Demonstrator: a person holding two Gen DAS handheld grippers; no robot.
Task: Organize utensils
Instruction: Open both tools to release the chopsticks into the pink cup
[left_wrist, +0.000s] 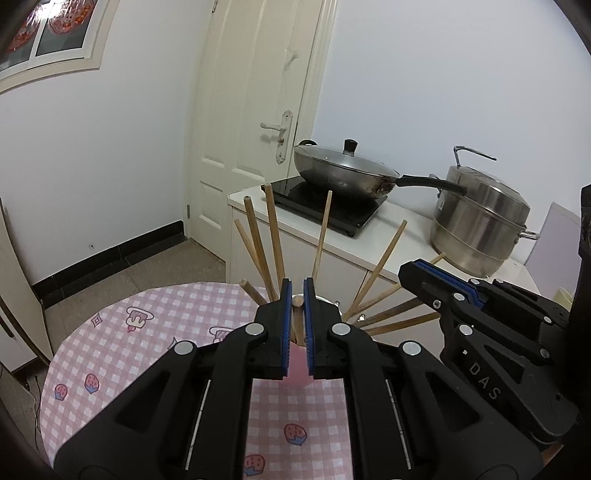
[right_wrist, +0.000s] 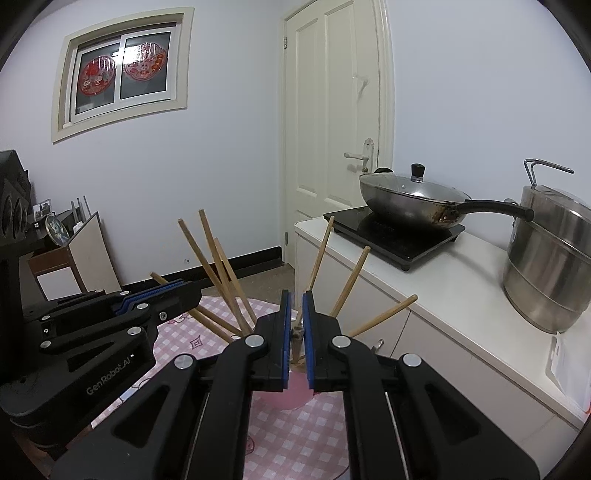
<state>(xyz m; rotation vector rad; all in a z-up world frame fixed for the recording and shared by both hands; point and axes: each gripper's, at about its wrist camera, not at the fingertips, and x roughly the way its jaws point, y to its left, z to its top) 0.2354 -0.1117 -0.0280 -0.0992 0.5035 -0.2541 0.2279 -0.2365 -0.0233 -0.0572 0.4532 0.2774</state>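
A pink cup (left_wrist: 297, 369) stands on the round table's pink checked cloth (left_wrist: 155, 332), with several wooden chopsticks (left_wrist: 275, 240) fanned out of it. My left gripper (left_wrist: 297, 295) is right over the cup, its blue pads nearly together on one chopstick (left_wrist: 297, 306) whose round end shows between them. My right gripper (left_wrist: 419, 273) comes in from the right at the fan's edge. In the right wrist view my right gripper (right_wrist: 295, 301) is likewise closed on a chopstick (right_wrist: 296, 332) above the cup (right_wrist: 291, 393). The left gripper (right_wrist: 179, 290) shows on the left among the chopsticks (right_wrist: 218, 266).
A white counter (left_wrist: 399, 236) runs beside the table on the right. It carries a black induction hob (left_wrist: 332, 210) with a lidded wok (left_wrist: 343, 170), its handle pointing right, and a steel steamer pot (left_wrist: 480, 225). A closed door (left_wrist: 255, 110) is behind, with bare floor (left_wrist: 147, 266) to the left.
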